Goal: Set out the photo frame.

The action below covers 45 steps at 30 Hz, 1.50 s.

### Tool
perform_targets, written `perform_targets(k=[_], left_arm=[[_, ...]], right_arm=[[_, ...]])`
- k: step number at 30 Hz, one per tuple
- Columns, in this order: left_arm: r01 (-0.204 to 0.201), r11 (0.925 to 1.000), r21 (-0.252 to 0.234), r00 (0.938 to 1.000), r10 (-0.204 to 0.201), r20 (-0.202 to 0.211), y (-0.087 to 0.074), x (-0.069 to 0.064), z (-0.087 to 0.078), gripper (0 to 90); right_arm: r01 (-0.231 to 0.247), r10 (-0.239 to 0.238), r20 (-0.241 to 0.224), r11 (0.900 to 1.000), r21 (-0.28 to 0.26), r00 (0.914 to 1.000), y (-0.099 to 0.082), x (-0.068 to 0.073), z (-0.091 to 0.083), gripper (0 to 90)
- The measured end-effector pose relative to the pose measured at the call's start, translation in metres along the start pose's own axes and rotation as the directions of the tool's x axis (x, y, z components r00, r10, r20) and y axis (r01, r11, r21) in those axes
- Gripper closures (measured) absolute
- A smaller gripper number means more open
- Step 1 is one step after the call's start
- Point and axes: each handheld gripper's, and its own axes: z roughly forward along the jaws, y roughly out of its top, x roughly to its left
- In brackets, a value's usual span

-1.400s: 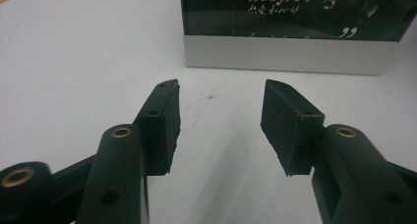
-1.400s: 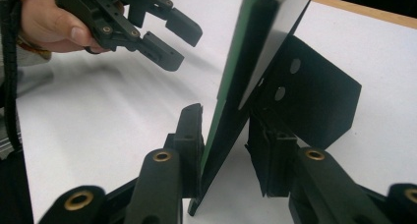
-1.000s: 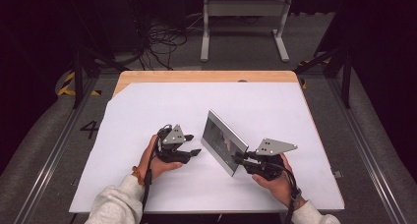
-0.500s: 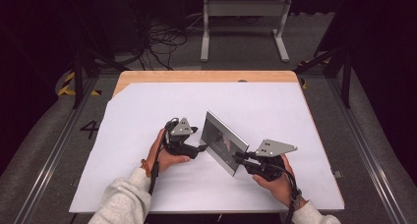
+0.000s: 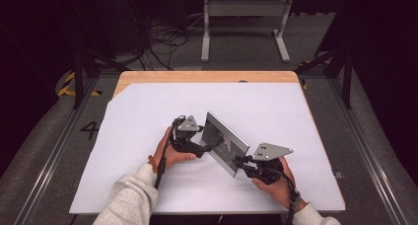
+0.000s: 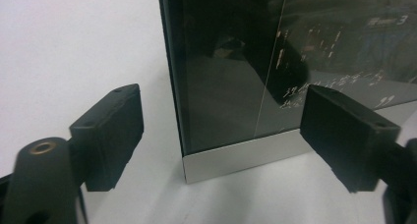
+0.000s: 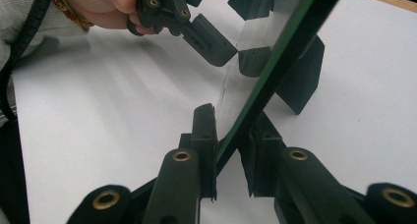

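From the high view, a framed glass panel (image 5: 226,142) stands on edge near the middle of the white sheet (image 5: 276,106) that covers the wooden table (image 5: 197,77), running from far left to near right. The right gripper (image 5: 240,159) clamps its near right corner, and the left gripper (image 5: 211,147) sits against its left face; its jaws have just been opening. Beyond the table lie tangled black cables (image 5: 162,40) and a grey metal stand (image 5: 244,18) on the floor, where a "4" (image 5: 89,130) is marked at the left. In the left gripper view, the jaws stand wide apart on either side of the panel's silver-edged corner (image 6: 236,155) without pressing it; faint writing reflected in the dark glass cannot be read. In the right gripper view, both pads (image 7: 205,135) pinch the panel's green-tinted edge (image 7: 275,57), and the left gripper (image 7: 216,42) is just beside the glass farther off.
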Motion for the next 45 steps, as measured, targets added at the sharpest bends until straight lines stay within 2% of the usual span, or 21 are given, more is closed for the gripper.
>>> perform_targets(k=[4, 6, 9, 11, 13, 15, 17, 21, 26, 28, 29, 32, 33, 35, 37, 45], left_arm=[[-0.028, 0.9994, 0.020, 0.9978, 0.027, 0.061, 0.002, -0.004, 0.003, 21.1], [-0.039, 0.9988, 0.030, 0.9981, 0.037, 0.050, 0.003, -0.007, 0.004, 22.3], [-0.033, 0.9988, 0.036, 0.9985, 0.032, 0.044, 0.002, -0.006, 0.002, 24.3], [-0.030, 0.9988, 0.039, 0.9985, 0.028, 0.048, 0.001, -0.005, -0.001, 28.2], [-0.021, 0.9987, 0.047, 0.9992, 0.020, 0.033, 0.001, -0.005, -0.003, 33.6], [-0.016, 0.9985, 0.053, 0.9995, 0.014, 0.027, 0.000, -0.006, -0.004, 34.0], [-0.027, 0.9979, 0.059, 0.9996, 0.026, 0.014, -0.001, -0.008, -0.007, 35.1], [-0.025, 0.9978, 0.062, 0.9996, 0.024, 0.012, -0.004, -0.009, -0.012, 38.7], [-0.041, 0.9956, 0.084, 0.9991, 0.042, -0.008, -0.008, -0.017, -0.019, 42.3], [-0.043, 0.9955, 0.084, 0.9990, 0.044, -0.012, -0.010, -0.018, -0.021, 43.4], [-0.038, 0.9960, 0.081, 0.9992, 0.039, -0.011, -0.011, -0.018, -0.023, 44.4], [-0.035, 0.9967, 0.074, 0.9990, 0.037, -0.023, -0.013, -0.018, -0.025, 50.3], [-0.039, 0.9965, 0.074, 0.9988, 0.041, -0.028, -0.014, -0.019, -0.027, 50.3], [-0.052, 0.9954, 0.080, 0.9976, 0.055, -0.042, -0.015, -0.021, -0.028, 54.0], [-0.050, 0.9956, 0.079, 0.9977, 0.053, -0.041, -0.016, -0.021, -0.029, 57.0], [-0.050, 0.9952, 0.085, 0.9966, 0.055, -0.061, -0.018, -0.023, -0.032, 63.3]], right_arm=[[-0.001, 0.001, -0.007, 1.0000, -0.001, 1.0000, 0.000, -0.001, 0.000, 77.4], [0.000, 0.000, 0.000, 1.0000, 0.000, 1.0000, 0.000, -0.001, 0.000, 77.6], [-0.001, 0.001, 0.005, 1.0000, 0.000, 1.0000, 0.000, -0.001, 0.000, 78.2], [-0.006, 0.006, 0.014, 1.0000, 0.000, 0.9999, 0.000, -0.002, -0.001, 79.2], [-0.007, 0.007, 0.018, 1.0000, -0.001, 0.9998, -0.001, -0.002, -0.001, 79.4], [-0.014, 0.014, 0.032, 0.9999, -0.006, 0.9994, -0.001, -0.003, 0.000, 79.3], [-0.014, 0.014, 0.038, 0.9999, -0.006, 0.9992, -0.001, -0.003, 0.000, 79.2], [-0.016, 0.016, 0.044, 0.9999, -0.006, 0.9989, 0.000, -0.003, 0.000, 78.4], [-0.009, 0.008, 0.077, 0.9999, 0.010, 0.9970, -0.001, -0.003, 0.000, 73.1], [-0.010, 0.009, 0.079, 0.9999, 0.012, 0.9969, -0.002, -0.003, -0.001, 73.0], [-0.009, 0.007, 0.079, 0.9997, 0.021, 0.9968, -0.005, -0.004, -0.002, 69.8], [-0.015, 0.013, 0.076, 0.9995, 0.026, 0.9970, -0.007, -0.006, -0.004, 68.2], [-0.012, 0.010, 0.074, 0.9995, 0.029, 0.9972, -0.008, -0.007, -0.006, 68.4], [-0.012, 0.010, 0.068, 0.9997, 0.022, 0.9976, -0.009, -0.007, -0.012, 75.6], [-0.005, 0.004, 0.067, 0.9998, 0.021, 0.9978, -0.010, -0.006, -0.015, 80.6], [-0.022, 0.021, 0.082, 0.9997, 0.008, 0.9964, -0.011, -0.009, -0.013, 81.2]])
